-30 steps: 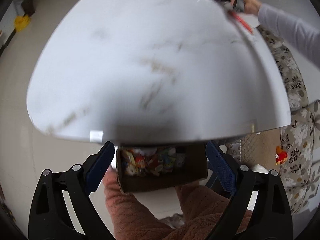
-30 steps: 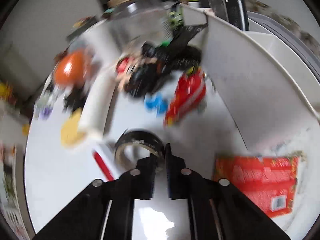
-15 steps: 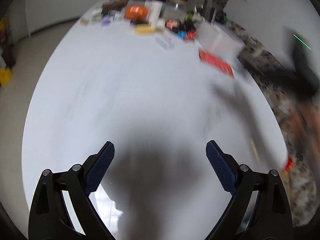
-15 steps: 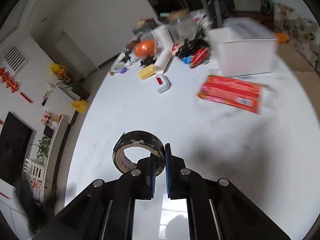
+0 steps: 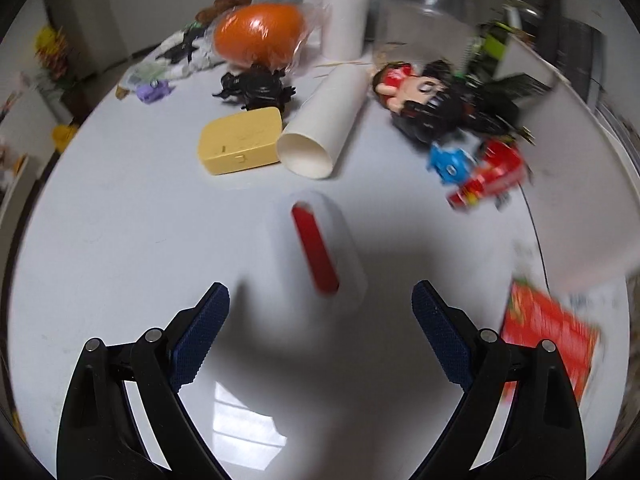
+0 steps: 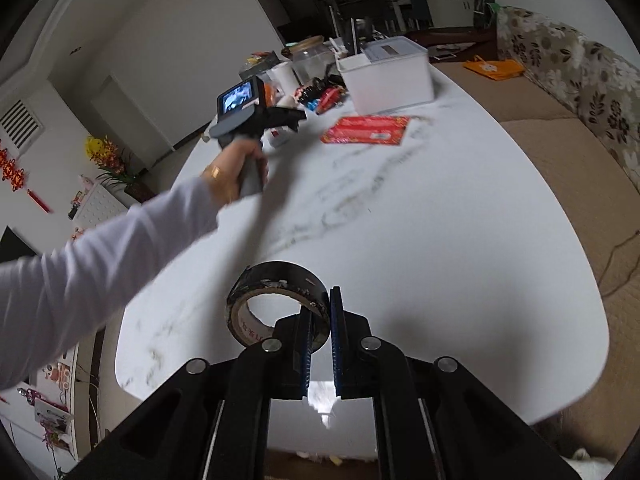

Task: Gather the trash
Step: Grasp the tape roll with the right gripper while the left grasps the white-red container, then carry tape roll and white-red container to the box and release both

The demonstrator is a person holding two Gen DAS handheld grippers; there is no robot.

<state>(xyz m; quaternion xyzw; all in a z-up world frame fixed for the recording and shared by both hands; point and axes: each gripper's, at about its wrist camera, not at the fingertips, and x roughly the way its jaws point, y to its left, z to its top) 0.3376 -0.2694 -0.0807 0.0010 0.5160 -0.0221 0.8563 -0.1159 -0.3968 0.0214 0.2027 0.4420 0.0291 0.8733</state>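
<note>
While two pick-ups overlapped, catalogued as follows. Right gripper [image 6: 320, 334]: fingers clenched on rim of black tape roll [image 6: 276, 300], held above near end of surface [image 6: 460, 232]; drop-off judged next. Left gripper [image 5: 320, 320]: fingers spread, empty, over white-and-red item [image 5: 316, 248], blurred. Next: lower, straddle, close. Red packet [image 6: 366, 130] far right, uncollected.
</note>
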